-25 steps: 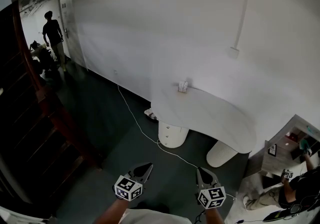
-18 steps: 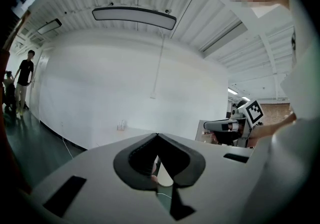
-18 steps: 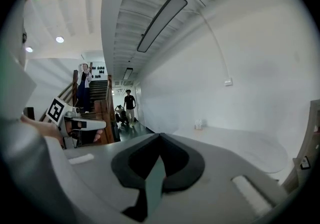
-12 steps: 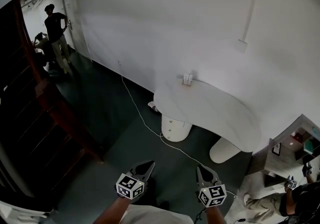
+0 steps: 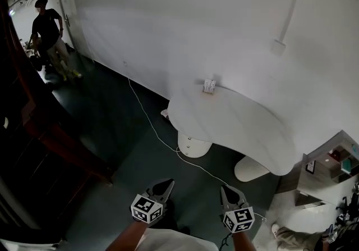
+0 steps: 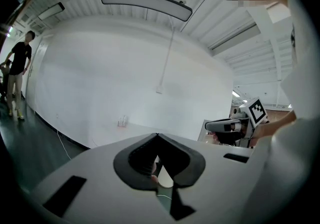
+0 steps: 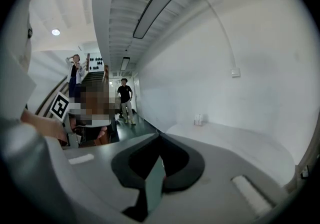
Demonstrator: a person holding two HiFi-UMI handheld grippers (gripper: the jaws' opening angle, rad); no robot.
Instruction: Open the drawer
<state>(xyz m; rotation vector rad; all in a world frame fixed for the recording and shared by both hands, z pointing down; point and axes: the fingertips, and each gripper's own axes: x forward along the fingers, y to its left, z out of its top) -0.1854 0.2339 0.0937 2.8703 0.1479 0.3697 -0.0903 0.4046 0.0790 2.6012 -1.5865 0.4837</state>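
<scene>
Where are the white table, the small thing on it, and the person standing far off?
white table (image 5: 235, 126), head view, bare top.
small thing (image 5: 209, 86), head view, its middle.
person (image 5: 47, 24), head view, torso.

Head view: from high, steeply down onto floor (image 5: 112, 132), white desk (image 5: 235, 126), wall (image 5: 196, 20); left gripper (image 5: 166, 184), right gripper (image 5: 225, 190) at bottom edge. Left gripper view, right gripper view: low, near level, facing desk, well apart. All three share desk, standing person (image 5: 47, 26)

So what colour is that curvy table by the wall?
White all over. The table shows best in the head view.
</scene>
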